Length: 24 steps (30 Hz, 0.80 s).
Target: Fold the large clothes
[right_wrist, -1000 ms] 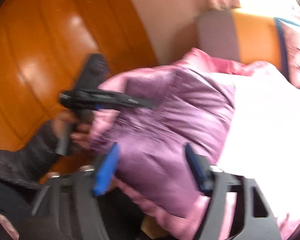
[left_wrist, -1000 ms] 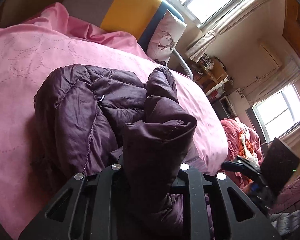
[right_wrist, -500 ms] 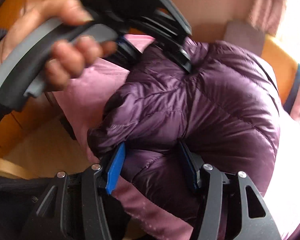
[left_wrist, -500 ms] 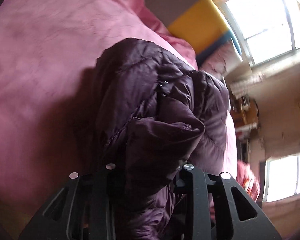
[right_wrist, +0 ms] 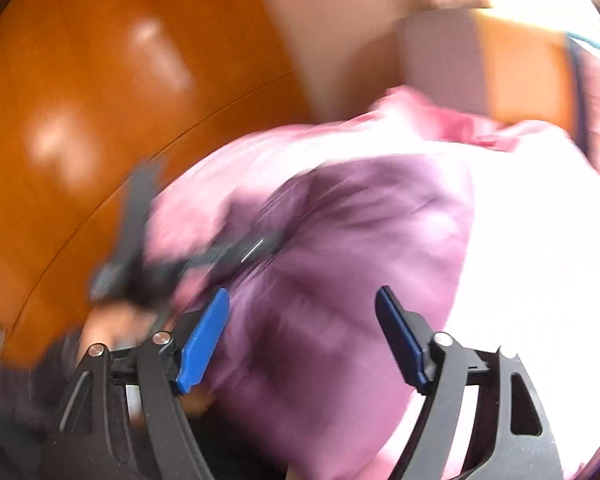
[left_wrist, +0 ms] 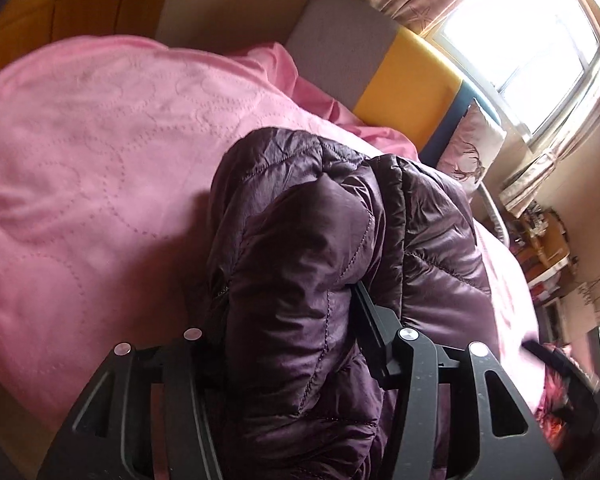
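A dark purple quilted puffer jacket (left_wrist: pixel 324 248) lies bunched on the pink bedspread (left_wrist: pixel 100 168). My left gripper (left_wrist: pixel 296 320) is shut on a thick fold of the jacket, which bulges up between the fingers and hides the left one. In the blurred right wrist view the jacket (right_wrist: pixel 360 248) looks paler purple. My right gripper (right_wrist: pixel 302 312) is open with blue pads (right_wrist: pixel 204 340) spread wide, just in front of the jacket and not touching it. The left gripper (right_wrist: pixel 168 256) shows there as a dark blur at the jacket's left edge.
A grey, yellow and blue headboard (left_wrist: pixel 380 68) and a deer-print pillow (left_wrist: pixel 468 148) stand behind the jacket. A bright window (left_wrist: pixel 532 28) with curtains is at upper right. Cluttered shelves (left_wrist: pixel 548 256) are at right. An orange wooden wardrobe (right_wrist: pixel 100 120) is left of the bed.
My right gripper has let go of the jacket, opened wide and pulled back. My left gripper keeps its hold on the fold and has swung, turning its view toward the headboard.
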Motion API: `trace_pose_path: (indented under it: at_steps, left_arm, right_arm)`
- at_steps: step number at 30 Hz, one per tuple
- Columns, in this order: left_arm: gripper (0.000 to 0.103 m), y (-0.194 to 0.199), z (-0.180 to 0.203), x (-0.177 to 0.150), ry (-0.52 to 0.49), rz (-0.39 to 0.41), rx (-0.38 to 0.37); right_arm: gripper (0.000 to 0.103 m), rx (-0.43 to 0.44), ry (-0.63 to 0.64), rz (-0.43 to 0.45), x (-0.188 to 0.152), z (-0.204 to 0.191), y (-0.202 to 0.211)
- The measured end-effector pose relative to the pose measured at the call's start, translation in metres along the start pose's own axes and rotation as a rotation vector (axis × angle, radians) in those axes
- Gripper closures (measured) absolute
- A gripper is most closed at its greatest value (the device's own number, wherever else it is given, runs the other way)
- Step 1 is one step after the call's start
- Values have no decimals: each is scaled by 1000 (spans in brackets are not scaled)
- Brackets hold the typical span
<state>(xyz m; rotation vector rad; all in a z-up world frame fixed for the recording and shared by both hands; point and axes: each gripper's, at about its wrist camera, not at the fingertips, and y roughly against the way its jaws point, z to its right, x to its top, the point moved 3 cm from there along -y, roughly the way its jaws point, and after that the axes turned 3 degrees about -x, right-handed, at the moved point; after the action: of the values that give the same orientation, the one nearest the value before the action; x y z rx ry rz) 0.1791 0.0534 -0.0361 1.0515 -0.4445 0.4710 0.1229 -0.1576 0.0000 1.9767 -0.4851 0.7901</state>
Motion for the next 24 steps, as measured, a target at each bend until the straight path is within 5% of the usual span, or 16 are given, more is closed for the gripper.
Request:
trace_pose_path:
  at_steps: [5, 7, 11, 19, 24]
  left_arm:
    - [43, 13, 7, -11, -74, 69, 79]
    - [33, 15, 5, -14, -96, 88, 120]
    - [32, 11, -5, -15, -85, 79, 144]
    - [32, 13, -7, -15, -104, 82, 153]
    - [32, 16, -5, -17, -128, 80, 144]
  right_arm:
    - [26, -105, -119, -3, 61, 15, -57]
    - [26, -161, -112, -45, 68, 11, -85]
    - [20, -291, -35, -144, 63, 8, -140]
    - [13, -304, -14, -145, 39, -3, -184]
    - [6, -225, -51, -94, 41, -20, -141]
